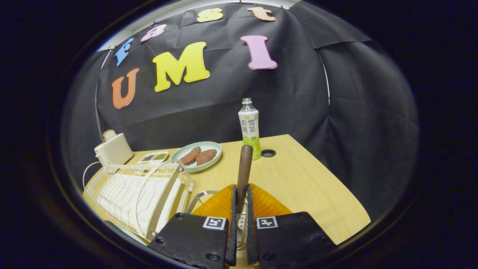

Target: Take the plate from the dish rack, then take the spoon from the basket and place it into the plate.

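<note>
The spoon point(244, 168) stands nearly upright, its dark handle clamped between the jaws of the gripper point(239, 209), both fingers pressing on it. Just below it lies an orange plate point(265, 203) near the worktop's point(306, 186) front edge. Left of the jaws sits the white dish rack point(138, 190). Beyond, a pale green dish point(214, 147) carries two brown patties, with a bottle point(250, 127) near the far edge and a toaster point(113, 148) at the far left corner
</note>
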A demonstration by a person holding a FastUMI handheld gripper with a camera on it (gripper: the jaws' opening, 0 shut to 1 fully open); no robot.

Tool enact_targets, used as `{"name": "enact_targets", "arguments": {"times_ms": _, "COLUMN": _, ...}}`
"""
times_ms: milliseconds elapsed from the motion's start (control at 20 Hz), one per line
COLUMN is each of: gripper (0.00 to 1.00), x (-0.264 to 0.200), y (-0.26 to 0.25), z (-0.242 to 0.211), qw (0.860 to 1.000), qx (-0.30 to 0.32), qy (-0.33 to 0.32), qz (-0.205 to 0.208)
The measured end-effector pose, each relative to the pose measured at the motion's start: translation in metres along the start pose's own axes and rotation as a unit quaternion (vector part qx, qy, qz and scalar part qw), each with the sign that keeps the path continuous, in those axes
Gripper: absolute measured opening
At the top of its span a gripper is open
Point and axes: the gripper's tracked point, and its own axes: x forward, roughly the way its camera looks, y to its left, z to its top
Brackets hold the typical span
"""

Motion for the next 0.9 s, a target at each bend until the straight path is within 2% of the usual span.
{"name": "enact_targets", "arguments": {"times_ms": 350, "gripper": 0.16, "x": 0.008, "y": -0.003, "z": 0.0, "qw": 1.0, "qx": -0.009, "qy": 0.002, "qz": -0.001}}
{"name": "enact_targets", "arguments": {"times_ms": 450, "gripper": 0.2, "x": 0.008, "y": -0.003, "z": 0.001, "qw": 1.0, "qx": -0.013, "qy": 0.002, "qz": -0.003}}
{"name": "enact_targets", "arguments": {"times_ms": 900, "gripper": 0.22, "x": 0.008, "y": 0.003, "z": 0.014, "qw": 0.999, "qx": -0.002, "qy": -0.023, "qz": 0.031}}
